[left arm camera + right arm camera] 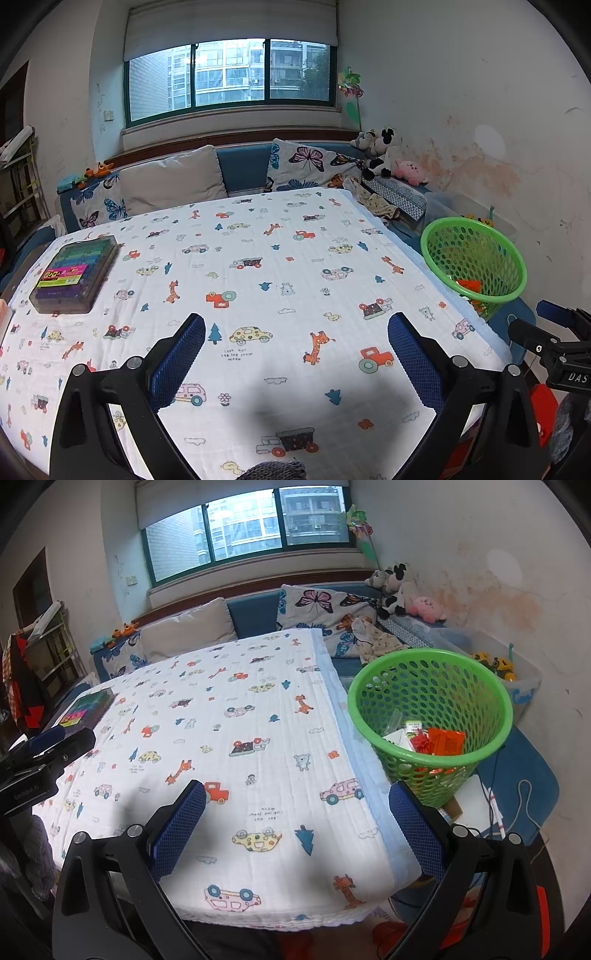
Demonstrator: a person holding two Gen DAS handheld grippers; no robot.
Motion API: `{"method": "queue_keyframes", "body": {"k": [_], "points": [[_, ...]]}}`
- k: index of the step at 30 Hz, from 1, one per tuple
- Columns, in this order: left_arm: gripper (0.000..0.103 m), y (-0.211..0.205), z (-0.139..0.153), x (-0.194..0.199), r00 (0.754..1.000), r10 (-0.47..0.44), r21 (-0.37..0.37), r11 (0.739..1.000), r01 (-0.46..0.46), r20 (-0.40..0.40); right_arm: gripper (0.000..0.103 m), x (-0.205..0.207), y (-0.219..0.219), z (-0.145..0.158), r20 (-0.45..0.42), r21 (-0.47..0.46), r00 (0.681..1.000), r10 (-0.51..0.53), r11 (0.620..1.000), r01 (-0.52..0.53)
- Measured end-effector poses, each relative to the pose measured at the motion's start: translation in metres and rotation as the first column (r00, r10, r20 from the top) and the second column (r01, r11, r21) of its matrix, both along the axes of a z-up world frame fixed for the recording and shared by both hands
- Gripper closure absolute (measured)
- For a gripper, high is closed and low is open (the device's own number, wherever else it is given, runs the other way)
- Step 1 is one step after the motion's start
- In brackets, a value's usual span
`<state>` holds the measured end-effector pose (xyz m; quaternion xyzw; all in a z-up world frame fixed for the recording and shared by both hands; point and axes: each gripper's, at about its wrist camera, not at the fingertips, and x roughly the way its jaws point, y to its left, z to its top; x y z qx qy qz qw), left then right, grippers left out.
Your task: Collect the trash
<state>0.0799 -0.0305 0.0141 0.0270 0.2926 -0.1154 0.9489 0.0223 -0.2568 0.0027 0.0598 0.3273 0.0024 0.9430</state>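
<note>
Blue mesh pads line both fingers of the left gripper (296, 332). Its jaws stand wide apart, with nothing between them and nothing touching either pad. The gripper hangs above the near part of the bench (258, 229), which is covered by a white quilted cloth printed with cars, giraffes and trees (280, 273).

The right gripper (297, 801) is in the same condition: jaws spread wide, holding nothing, pads clear of any object. It sits over the near right corner of the bench, its right finger (417, 830) past the cloth's pale blue border and in line with the lower wall of the green perforated plastic basket (491, 701). Whether that finger touches the basket cannot be told.

The basket stands just beside the right edge of the bench, below the level of its top. Collected trash lies at its bottom: orange wrappers (445, 740), a red crinkled piece (421, 744), and white paper scraps (395, 736). In the left wrist view only an orange piece shows through the basket wall.

A dark translucent plastic case of coloured pens with a bright label (75, 275) lies flat at the far left of the cloth, well apart from both grippers.

Each gripper appears at the side edge of the other's view.
</note>
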Motion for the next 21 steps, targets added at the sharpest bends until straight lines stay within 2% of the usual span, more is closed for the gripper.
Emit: {"method": "queue_keyframes", "body": {"k": [21], "points": [[0.007, 0.0028, -0.0045, 0.0001, 1.0, 0.01, 0.01, 1.0, -0.01, -0.011, 0.004, 0.001, 0.0012, -0.0005, -0.002, 0.002, 1.0, 0.005, 1.0, -0.005]]}}
